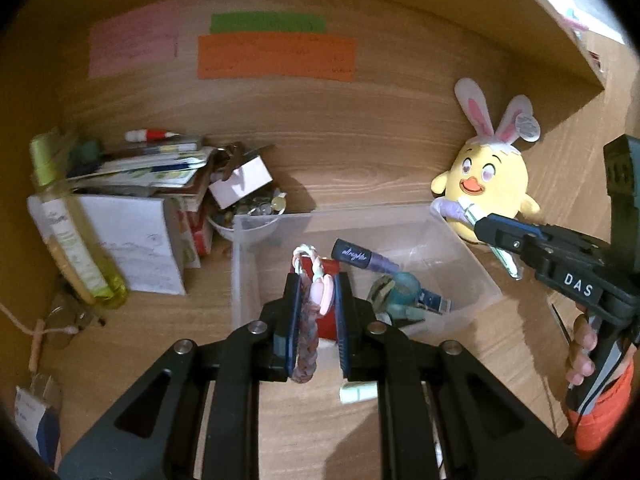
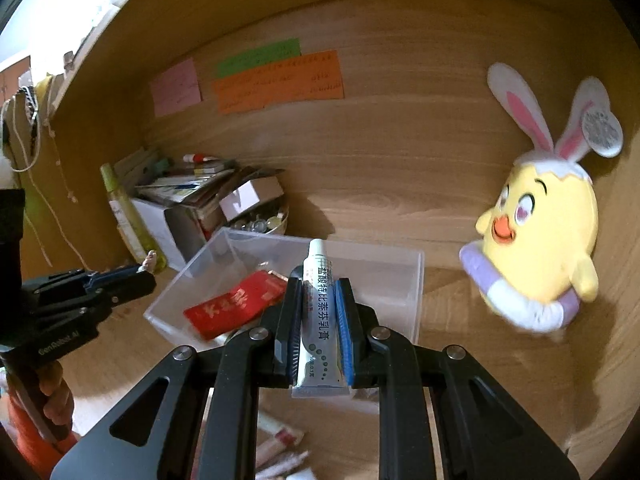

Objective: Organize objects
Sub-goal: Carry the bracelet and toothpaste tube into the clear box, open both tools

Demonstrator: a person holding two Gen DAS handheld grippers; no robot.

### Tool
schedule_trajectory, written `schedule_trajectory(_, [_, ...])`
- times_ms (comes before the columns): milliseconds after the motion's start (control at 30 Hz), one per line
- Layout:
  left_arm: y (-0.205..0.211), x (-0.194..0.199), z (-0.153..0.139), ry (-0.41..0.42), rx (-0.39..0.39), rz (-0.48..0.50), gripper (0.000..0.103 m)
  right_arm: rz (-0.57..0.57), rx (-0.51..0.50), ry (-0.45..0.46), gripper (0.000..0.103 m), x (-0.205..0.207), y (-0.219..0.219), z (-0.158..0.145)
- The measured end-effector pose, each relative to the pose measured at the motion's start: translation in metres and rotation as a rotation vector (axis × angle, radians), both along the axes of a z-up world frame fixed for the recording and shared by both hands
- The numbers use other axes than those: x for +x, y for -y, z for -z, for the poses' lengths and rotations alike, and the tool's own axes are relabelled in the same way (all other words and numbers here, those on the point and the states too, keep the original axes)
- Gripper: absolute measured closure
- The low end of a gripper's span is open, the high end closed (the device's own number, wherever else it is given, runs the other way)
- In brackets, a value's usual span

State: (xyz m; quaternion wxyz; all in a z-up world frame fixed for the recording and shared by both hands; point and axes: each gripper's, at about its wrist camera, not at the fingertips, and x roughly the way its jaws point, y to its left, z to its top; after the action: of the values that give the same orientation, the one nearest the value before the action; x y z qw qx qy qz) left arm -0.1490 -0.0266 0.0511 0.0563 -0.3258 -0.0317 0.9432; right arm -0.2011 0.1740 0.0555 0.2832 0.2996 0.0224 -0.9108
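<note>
Left hand-held gripper (image 1: pixel 316 286) clamped on braided bracelet (image 1: pixel 306 320) above clear bin (image 1: pixel 460 240) on desk (image 1: pixel 200 320); right hand-held gripper (image 2: pixel 318 288) clamped on ointment tube (image 2: pixel 318 312) above same bin

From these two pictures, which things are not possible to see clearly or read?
- Left wrist view: the red packet in the clear bin is mostly hidden behind the left gripper and its braided cord.
- Both views: writing on the coloured notes is too small and blurred.
- Right wrist view: tubes at the bottom edge are blocked by the right gripper holding the ointment tube.
</note>
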Motion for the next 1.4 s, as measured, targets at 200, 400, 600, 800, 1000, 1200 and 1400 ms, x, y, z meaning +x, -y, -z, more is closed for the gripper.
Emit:
schedule_trajectory(200, [-0.006,-0.037,0.013,0.08,0.038,0.036,0.089,-0.001,0.057,0.018,0.088,-0.016,0.014,0.012])
schedule_trajectory(400, [-0.014,-0.06,0.031,0.142,0.04,0.053,0.089,-0.012,0.136,0.064,0.088,-0.031,0.024,0.037])
schedule_trajectory(600, [-0.02,-0.063,0.043,0.172,0.031,0.072,0.087,-0.023,0.206,0.106,0.088,-0.041,0.032,0.059])
schedule_trajectory(800, [-0.02,-0.058,0.041,0.158,0.02,0.068,0.059,-0.03,0.255,0.121,0.088,-0.043,0.039,0.073])
schedule_trajectory(1000, [-0.017,-0.045,0.032,0.125,0.019,0.056,0.038,-0.022,0.276,0.107,0.076,-0.04,0.04,0.07])
schedule_trajectory(1200, [-0.013,-0.027,0.017,0.093,0.024,0.044,0.026,-0.014,0.263,0.085,0.066,-0.029,0.035,0.057])
schedule_trajectory(1400, [-0.005,-0.001,0.006,0.064,0.039,0.026,0.012,0.0,0.242,0.049,0.046,-0.007,0.026,0.043])
